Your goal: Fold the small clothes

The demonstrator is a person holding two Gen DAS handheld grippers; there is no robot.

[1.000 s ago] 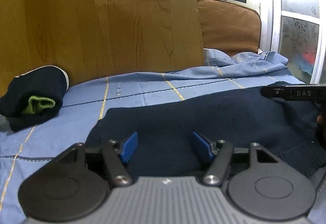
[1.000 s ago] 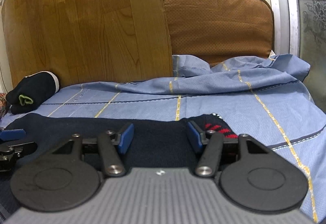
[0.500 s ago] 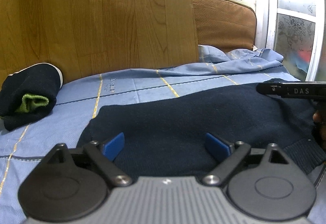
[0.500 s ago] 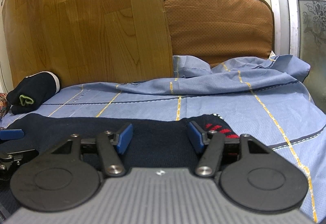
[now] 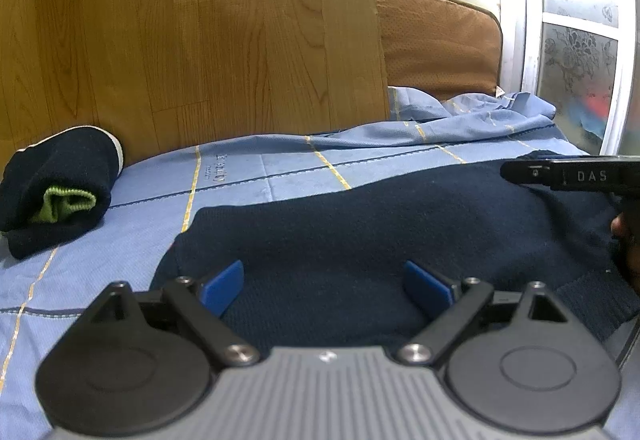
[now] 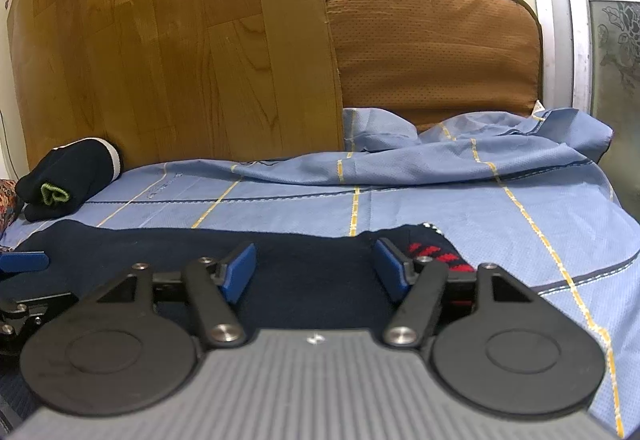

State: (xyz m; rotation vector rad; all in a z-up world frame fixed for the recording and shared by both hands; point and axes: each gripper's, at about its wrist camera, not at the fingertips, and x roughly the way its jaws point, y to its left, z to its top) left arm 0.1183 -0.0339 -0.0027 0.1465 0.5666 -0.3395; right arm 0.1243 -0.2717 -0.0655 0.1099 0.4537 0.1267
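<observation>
Left wrist view: left hand-held gripper [image 5: 323, 282] jaws spread wide, nothing between them, hovering low over the near edge of the navy knit garment [image 5: 380, 232]. Garment lies flat across the blue bedsheet [image 5: 280, 168], spanning most of the width. Ribbed hem [image 5: 592, 304] visible at lower right. Right hand-held gripper [image 5: 568, 176] pokes in from the right edge above the fabric, marked "DAS". Rolled dark bundle [image 5: 60, 188] with a green edge sits at far left, well apart, against the wooden board [image 5: 192, 32].

Handling, my read: soft, light, floppy knit, no stiffness, will sag and drape when lifted; not slippery on the pads, not fragile. Best pinch is at an edge or corner, e.g. the near left corner or the ribbed hem, taking both layers.

Versus a second ago: left jaws were narrow, now clearly wider; the camera sits a bit further back, garment unmoved.

Right wrist view: right hand-held gripper [image 6: 316, 272] jaws moderately apart, empty, over the navy knit garment [image 6: 200, 244]. Red striped patch [image 6: 436, 254] of the garment just beside the right finger. Left gripper's blue pad [image 6: 24, 262] at the far left edge. Brown cushion [image 6: 432, 48] behind, rumpled sheet in front of it.

Versus a second ago: barely any change here, same jaw spacing, same pose.
</observation>
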